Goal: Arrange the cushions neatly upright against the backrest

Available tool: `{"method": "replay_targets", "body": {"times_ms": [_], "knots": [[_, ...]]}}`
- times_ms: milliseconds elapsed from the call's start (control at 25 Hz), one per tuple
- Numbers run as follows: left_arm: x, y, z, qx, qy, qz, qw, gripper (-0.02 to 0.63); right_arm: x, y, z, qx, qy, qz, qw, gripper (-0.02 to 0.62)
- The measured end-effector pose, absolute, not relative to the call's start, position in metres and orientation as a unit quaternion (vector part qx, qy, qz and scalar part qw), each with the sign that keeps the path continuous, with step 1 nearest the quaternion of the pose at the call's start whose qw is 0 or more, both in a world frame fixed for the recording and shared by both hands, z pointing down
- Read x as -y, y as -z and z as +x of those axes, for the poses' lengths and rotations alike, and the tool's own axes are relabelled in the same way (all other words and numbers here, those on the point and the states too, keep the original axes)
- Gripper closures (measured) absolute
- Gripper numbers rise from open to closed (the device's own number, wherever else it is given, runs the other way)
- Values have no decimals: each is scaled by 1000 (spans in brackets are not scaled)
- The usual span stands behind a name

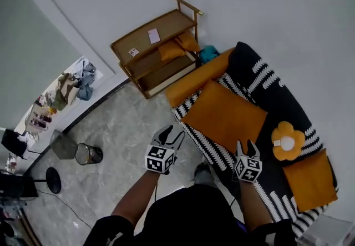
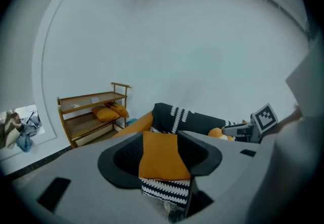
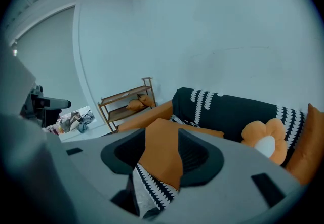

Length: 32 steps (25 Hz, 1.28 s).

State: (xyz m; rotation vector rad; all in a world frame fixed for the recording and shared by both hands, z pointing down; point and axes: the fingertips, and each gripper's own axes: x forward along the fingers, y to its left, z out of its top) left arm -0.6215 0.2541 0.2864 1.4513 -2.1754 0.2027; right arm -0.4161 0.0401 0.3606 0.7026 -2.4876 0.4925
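Note:
A large orange cushion (image 1: 224, 114) lies flat on the sofa seat, which has a black-and-white cover. A flower-shaped cushion (image 1: 287, 140) rests further right, and another orange cushion (image 1: 310, 179) lies at the sofa's right end. The dark backrest (image 1: 277, 81) runs behind them. My left gripper (image 1: 171, 135) hangs open over the floor just off the seat's front edge. My right gripper (image 1: 247, 146) is open above the seat's front, near the large cushion's near corner. Nothing sits between either pair of jaws; the cushion (image 2: 159, 149) (image 3: 162, 152) shows beyond them.
A wooden shelf (image 1: 155, 53) holding two small orange cushions (image 1: 177, 48) stands left of the sofa against the wall. An orange bolster (image 1: 197, 78) forms the sofa's left end. A wire bin (image 1: 87, 154) and a black stand base (image 1: 52, 179) sit on the marble floor at left.

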Motion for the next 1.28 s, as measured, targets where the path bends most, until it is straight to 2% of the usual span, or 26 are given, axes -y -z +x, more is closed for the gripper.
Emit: {"method": "replay_targets", "body": {"times_ms": [200,440,640,1080,1280], "knots": [[-197,-294,-654,784,-97,553,266,361,17,-366,-430,903,-192,294,246,370],[-137,-314,-687,770,-98,558,294,299,77,-367,-441,892,-206,321,244,316],[-108,-337,-697,757,-85,560,326,295,106,-369,-435,881,-207,348,246,307],[-54,-422,-717,692,-126,587,400,295,128,-433,-409,822,-239,410,315,293],[-29,-475,-729,664,-151,589,435,278,144,-489,-398,778,-294,438,341,240]]}}
